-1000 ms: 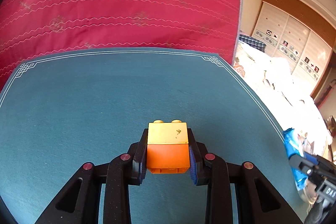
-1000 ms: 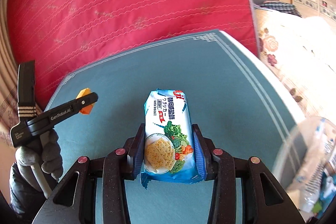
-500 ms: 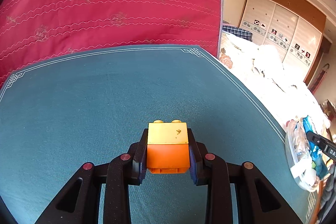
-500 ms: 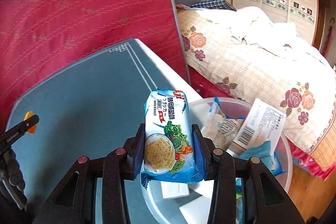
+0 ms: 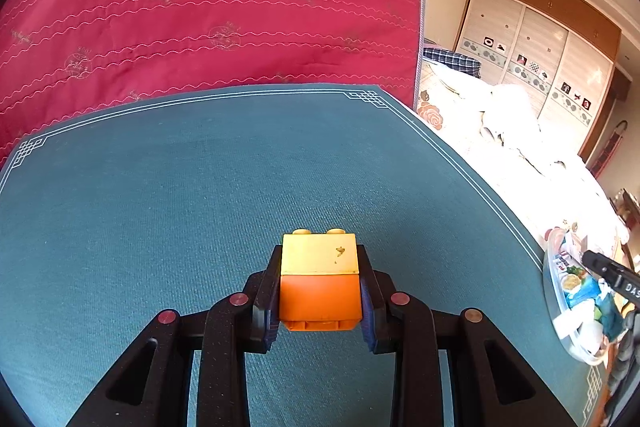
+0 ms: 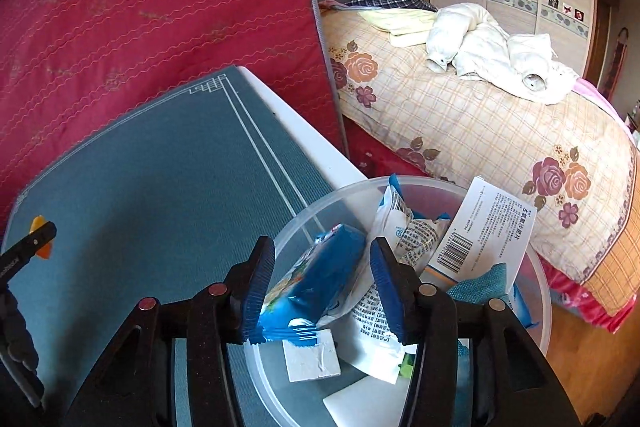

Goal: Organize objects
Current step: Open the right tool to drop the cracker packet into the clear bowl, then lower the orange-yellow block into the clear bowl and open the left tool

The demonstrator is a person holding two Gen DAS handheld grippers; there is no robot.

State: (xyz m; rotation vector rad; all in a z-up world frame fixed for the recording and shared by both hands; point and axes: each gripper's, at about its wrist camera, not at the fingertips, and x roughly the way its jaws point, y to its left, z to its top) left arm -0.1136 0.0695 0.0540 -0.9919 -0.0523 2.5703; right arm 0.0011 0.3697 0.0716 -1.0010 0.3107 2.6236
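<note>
My left gripper [image 5: 319, 291] is shut on a yellow-and-orange toy block [image 5: 319, 281], held just above the teal mat [image 5: 160, 211]. My right gripper [image 6: 322, 287] is open over a clear plastic tub [image 6: 536, 279] at the mat's right edge. The blue cracker packet [image 6: 316, 285] is tilted between the spread jaws, dropping free into the tub. The tub [image 5: 554, 291] and the right gripper's tip [image 5: 608, 269] show at the far right of the left wrist view. The block [image 6: 39, 227] and left gripper tip show at the far left of the right wrist view.
The tub holds a white medicine box [image 6: 486, 231], white sachets [image 6: 400, 227] and a teal cloth [image 6: 484, 279]. A red quilted mattress [image 5: 200, 7] stands behind the table. A bed with a floral cover [image 6: 480, 123] lies to the right, wardrobes [image 5: 532, 51] behind.
My right gripper swung right from over the mat to over the tub, then opened, and the cracker packet tipped and slipped down. My left gripper kept holding the block, nearly still.
</note>
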